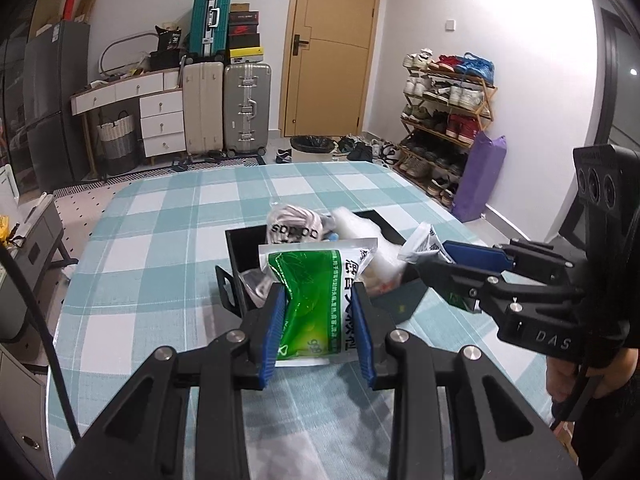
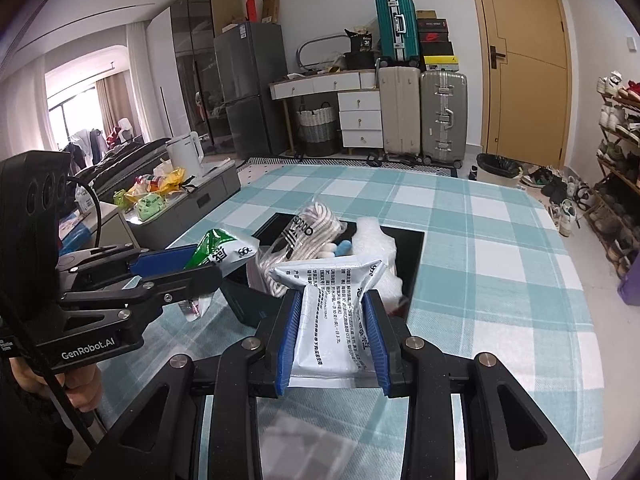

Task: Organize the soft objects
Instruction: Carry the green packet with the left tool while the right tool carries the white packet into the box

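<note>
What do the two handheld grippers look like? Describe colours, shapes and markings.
Both the left gripper and right gripper are black angular linkages with silver pivot bolts and ribbed blue pads lining the jaws. White lettering reads "GenRobot.AI" and "DAS". Black cables trail off.

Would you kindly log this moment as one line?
left claw: shut on green sachet | right claw: shut on white sachet | both near black box | box: part-filled

On the desk (image 1: 168, 216) sits an open box (image 1: 240, 248), and in it lie a bagged rope bundle (image 1: 294, 222) toward the far side and a wad of wrap (image 1: 352, 220) to its right. Just before the box, the left claw (image 1: 320, 320) holds a pouch (image 1: 316, 280) and the right claw (image 2: 334, 334) holds a sachet (image 2: 336, 304) to its right. Behind the desk, suitcases (image 1: 224, 108) stand against the wall left of the door (image 1: 328, 44), and a shoe rack (image 1: 444, 120) stands to the right.
</note>
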{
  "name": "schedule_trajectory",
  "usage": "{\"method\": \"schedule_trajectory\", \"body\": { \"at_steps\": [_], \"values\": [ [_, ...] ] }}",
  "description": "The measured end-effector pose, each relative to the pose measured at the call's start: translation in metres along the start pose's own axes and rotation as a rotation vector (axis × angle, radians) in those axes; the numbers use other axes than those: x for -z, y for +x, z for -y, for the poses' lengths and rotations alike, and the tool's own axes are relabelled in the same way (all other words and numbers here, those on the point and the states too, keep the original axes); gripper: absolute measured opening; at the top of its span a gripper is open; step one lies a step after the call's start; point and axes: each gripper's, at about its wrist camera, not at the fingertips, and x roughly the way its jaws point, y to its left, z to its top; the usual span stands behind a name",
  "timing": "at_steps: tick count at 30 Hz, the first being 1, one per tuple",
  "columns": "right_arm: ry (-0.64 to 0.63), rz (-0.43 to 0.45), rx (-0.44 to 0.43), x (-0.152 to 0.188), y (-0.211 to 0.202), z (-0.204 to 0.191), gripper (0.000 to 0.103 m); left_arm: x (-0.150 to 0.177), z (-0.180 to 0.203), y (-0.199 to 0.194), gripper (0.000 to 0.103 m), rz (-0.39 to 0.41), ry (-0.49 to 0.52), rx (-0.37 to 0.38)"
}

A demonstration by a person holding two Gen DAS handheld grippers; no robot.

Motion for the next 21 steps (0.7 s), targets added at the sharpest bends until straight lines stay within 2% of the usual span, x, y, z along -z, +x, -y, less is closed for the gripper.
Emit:
{"method": "schedule_trajectory", "body": {
  "at_steps": [11, 15, 21],
  "values": [
    [-0.005, -0.020, -0.019, -0.014, 0.037, -0.002, 0.032, -0.011, -0.020, 0.028, 0.031, 0.006, -0.047, -0.024],
    [-0.017, -0.032, -0.056, -0.017, 0.050, -0.006, 0.032, -0.014, -0.024, 0.036, 0.031, 0.000, -0.049, -0.027],
    [-0.042, -0.041, -0.035, -0.022, 0.064, -0.008, 0.032, -0.018, -0.029, 0.048, 0.031, -0.007, -0.064, -0.022]
  ]
}}
